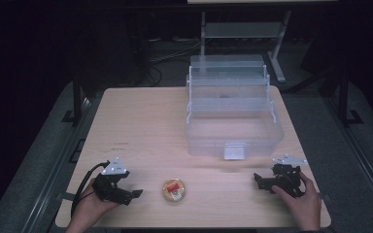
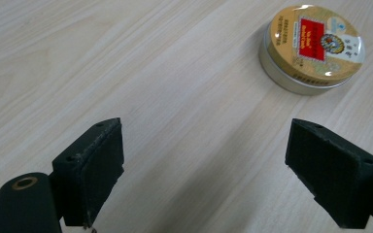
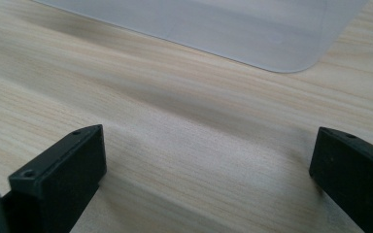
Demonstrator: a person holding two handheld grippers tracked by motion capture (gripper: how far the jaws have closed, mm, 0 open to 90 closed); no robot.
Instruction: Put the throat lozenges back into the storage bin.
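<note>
A small round tin (image 1: 174, 190) with a gold and red lid lies flat on the wooden table (image 1: 145, 121) near its front edge. The same tin (image 2: 313, 47) sits at the upper right of the left gripper view, beyond the jaws. My left gripper (image 1: 128, 194) rests to the tin's left, open, nothing between its pads (image 2: 94, 167). My right gripper (image 1: 261, 180) is at the front right, open and empty too. A clear plastic tool box (image 1: 230, 114) stands open at the back right, its tiers raised.
The box's front latch (image 1: 234, 151) faces the person. In the right gripper view a corner of the clear box (image 3: 252, 29) lies just beyond the jaws. Bare tabletop spreads across the left half. A metal stand (image 1: 243, 31) and cables lie on the dark floor behind.
</note>
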